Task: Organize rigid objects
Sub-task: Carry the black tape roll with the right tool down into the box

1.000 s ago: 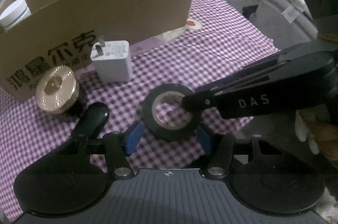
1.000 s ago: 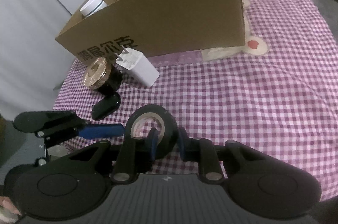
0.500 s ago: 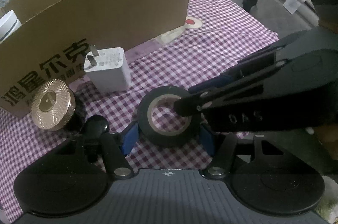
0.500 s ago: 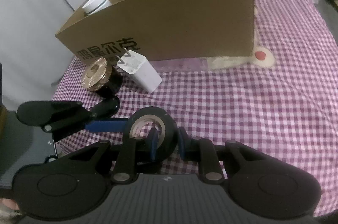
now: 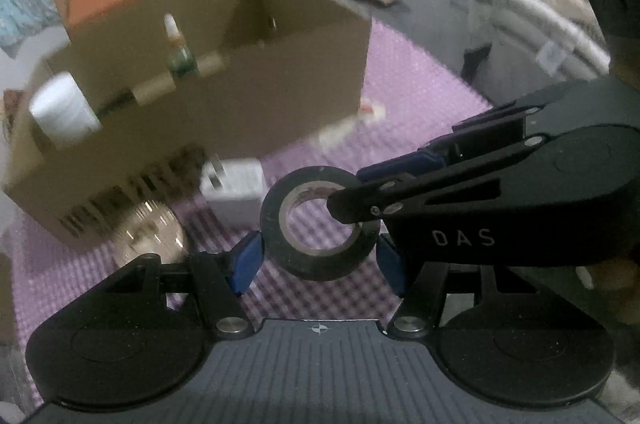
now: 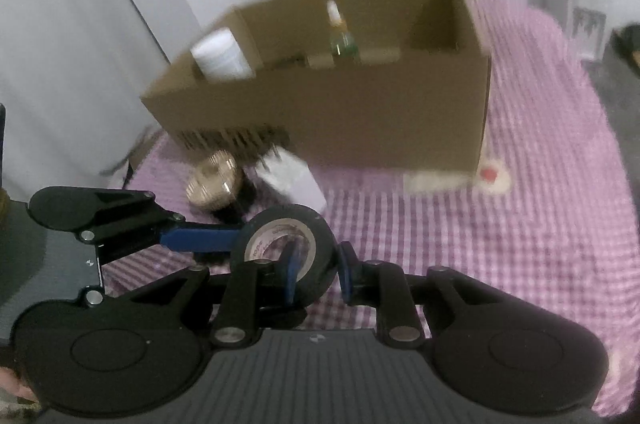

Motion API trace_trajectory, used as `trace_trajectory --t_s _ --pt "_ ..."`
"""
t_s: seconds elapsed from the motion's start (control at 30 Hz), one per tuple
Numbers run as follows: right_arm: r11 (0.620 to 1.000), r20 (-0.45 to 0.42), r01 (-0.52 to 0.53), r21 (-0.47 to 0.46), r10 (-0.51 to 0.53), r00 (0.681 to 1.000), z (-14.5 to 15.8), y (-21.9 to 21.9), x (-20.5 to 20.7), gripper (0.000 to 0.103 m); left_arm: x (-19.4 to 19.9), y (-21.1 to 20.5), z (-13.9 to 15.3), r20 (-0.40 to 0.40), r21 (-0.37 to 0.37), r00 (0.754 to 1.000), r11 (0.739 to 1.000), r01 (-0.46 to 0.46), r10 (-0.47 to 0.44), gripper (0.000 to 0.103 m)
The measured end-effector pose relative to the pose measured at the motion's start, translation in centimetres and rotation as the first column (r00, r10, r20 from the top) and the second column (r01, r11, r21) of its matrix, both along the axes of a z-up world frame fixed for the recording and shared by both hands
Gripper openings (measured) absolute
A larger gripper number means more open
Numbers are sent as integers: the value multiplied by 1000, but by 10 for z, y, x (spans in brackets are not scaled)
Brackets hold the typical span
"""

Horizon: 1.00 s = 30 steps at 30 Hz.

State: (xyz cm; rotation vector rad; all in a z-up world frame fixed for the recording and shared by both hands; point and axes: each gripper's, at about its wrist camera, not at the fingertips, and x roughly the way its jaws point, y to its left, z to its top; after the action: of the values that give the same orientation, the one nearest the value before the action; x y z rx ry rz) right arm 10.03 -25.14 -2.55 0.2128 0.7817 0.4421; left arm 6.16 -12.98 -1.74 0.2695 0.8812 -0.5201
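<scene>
Black glossy roll of electrical tape (image 5: 320, 222) hangs above the purple checked tablecloth (image 6: 500, 244), clear of its near edge. Right gripper (image 6: 316, 266) pinches the roll's wall; left gripper (image 5: 318, 260) clamps its outer sides. Brown cardboard box (image 6: 360, 104) stands behind.

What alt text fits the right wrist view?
The right gripper pinches the wall of a black tape roll, the left gripper at its far side, above a checked cloth. Behind: an open cardboard box holding bottles.

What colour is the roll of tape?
Black, with a pale inner core; the roll of tape shows best in the left wrist view.
</scene>
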Motion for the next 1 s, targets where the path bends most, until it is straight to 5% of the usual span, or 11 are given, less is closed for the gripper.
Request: trace_trajectory --t_s 0.23,0.43,0.6,1.0 --pt "1000 187 2 -22 2 982 65 -6 2 23 16 2 61 133 -41 990 999 -32 37 61" --pt "999 235 -20 -26 25 972 107 -14 46 23 62 -6 95 153 -47 985 997 -68 74 61" --pt "997 180 -44 -55 54 982 119 -17 97 23 115 -6 90 63 -61 993 994 -96 100 61" --pt "979 -135 -166 -122 149 980 63 6 198 23 181 -5 28 -144 9 975 986 -167 167 61"
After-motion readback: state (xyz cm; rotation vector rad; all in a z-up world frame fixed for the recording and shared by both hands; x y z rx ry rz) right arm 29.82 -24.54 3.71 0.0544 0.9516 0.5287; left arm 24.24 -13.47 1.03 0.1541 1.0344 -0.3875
